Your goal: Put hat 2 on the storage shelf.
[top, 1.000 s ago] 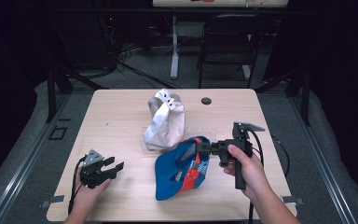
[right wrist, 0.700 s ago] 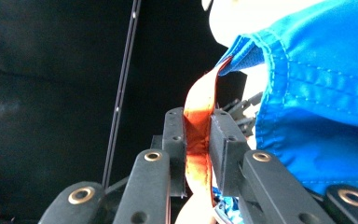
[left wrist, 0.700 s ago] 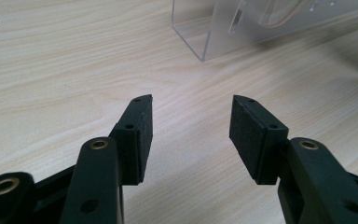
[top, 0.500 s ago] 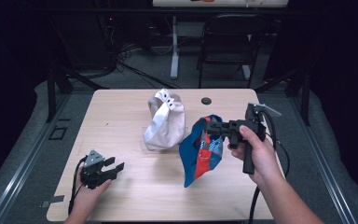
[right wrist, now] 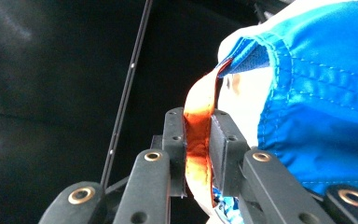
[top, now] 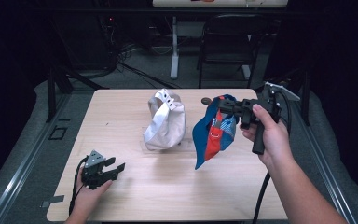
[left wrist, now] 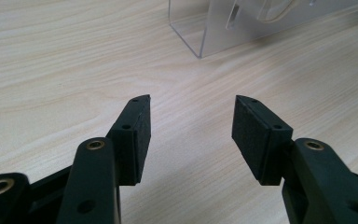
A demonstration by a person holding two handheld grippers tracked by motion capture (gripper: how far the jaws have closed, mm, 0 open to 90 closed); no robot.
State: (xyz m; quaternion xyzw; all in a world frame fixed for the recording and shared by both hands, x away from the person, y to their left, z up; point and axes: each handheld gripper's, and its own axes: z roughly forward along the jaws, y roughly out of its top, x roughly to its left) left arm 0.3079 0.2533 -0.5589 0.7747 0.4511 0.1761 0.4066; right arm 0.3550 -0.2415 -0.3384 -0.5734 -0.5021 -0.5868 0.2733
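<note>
Blue cap (top: 213, 133) hangs pinched in right gripper (top: 220, 103), above table (top: 121, 121).

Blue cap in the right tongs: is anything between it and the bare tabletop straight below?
Nothing visible. The blue cap hangs from the right tongs, shut on its orange strap, above bare table. The white cap stands to its left, apart.

L claw (top: 116, 169) low w/ jaws apart (hand resting), R claw (top: 218, 103) raised, jaws clamped, forearm angled up.
</note>
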